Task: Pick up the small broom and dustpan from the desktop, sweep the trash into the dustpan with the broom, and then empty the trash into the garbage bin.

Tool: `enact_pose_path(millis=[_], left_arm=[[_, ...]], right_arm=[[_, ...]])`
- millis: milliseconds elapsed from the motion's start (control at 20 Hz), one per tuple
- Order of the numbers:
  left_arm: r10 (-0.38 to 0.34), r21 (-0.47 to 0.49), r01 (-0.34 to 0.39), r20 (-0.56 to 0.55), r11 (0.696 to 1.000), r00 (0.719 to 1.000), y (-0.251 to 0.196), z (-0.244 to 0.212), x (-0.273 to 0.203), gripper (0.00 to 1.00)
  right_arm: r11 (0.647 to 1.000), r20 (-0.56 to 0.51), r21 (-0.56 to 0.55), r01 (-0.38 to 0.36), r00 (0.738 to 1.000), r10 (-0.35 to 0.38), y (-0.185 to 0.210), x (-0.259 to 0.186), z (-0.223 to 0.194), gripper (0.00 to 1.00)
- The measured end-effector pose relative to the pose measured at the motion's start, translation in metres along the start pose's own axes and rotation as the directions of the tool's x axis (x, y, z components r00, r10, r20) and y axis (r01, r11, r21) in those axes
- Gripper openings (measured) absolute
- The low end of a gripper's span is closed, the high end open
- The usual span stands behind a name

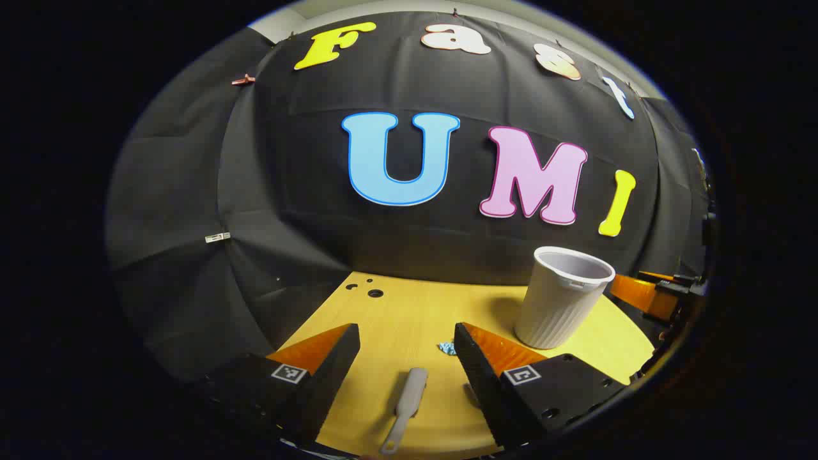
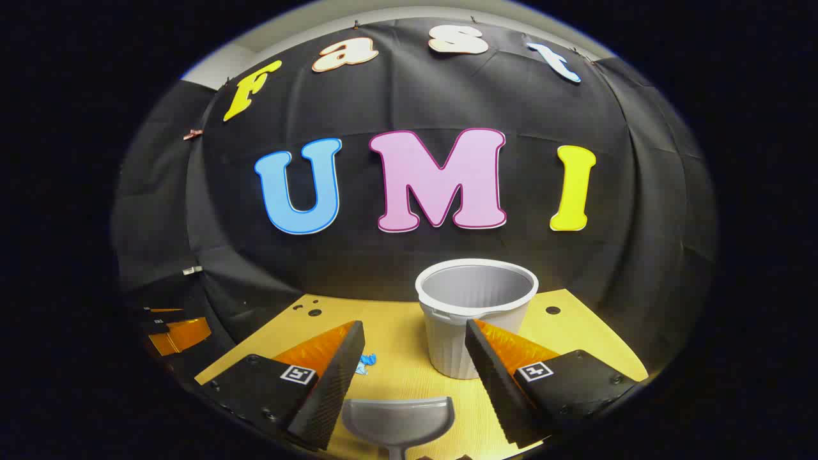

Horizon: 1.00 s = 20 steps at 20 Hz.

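Left gripper view, right gripper view — both set low over the yellow wooden desktop [image 1: 409,319], faced wallward; the ribbed grey plastic bin [image 2: 476,316] is shared.

Left gripper [image 1: 406,345]: two wedge-shaped fingers on blocky black mounts, each mount bearing a small square black-and-white marker and round screw holes (clearest on the right-hand mount). Right gripper [image 2: 414,345]: the same build, with ribbed texture on the inner finger faces. At its view's left edge, dim, orange-and-black parts appear, probably the other gripper.
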<state>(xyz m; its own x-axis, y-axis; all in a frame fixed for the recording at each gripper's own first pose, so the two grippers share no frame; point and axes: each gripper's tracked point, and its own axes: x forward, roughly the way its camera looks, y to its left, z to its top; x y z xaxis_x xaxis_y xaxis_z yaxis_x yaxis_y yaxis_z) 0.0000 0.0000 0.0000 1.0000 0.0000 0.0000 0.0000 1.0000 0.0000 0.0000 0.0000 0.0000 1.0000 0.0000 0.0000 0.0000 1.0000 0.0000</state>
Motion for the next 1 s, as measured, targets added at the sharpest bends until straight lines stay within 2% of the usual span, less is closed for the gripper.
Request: enact_pose_path(millis=[350, 950, 1000], left_arm=[[-0.048, 0.037, 0.049, -0.033, 0.998, 0.998, 0.004, -0.019, 0.003, 0.96], [-0.099, -0.081, 0.085, -0.180, 0.993, 0.979, -0.003, -0.058, 0.013, 0.96], [-0.108, -0.103, 0.088, -0.204, 0.991, 0.973, -0.004, -0.062, 0.016, 0.92]], right_arm=[[1.000, -0.039, -0.012, -0.004, 0.999, 0.004, 0.011, 0.001, -0.012, 0.98], [0.998, -0.080, -0.032, -0.047, 0.996, 0.044, 0.020, 0.004, -0.021, 0.98], [0.998, -0.086, -0.039, -0.051, 0.995, 0.048, 0.020, 0.003, -0.023, 0.98]])
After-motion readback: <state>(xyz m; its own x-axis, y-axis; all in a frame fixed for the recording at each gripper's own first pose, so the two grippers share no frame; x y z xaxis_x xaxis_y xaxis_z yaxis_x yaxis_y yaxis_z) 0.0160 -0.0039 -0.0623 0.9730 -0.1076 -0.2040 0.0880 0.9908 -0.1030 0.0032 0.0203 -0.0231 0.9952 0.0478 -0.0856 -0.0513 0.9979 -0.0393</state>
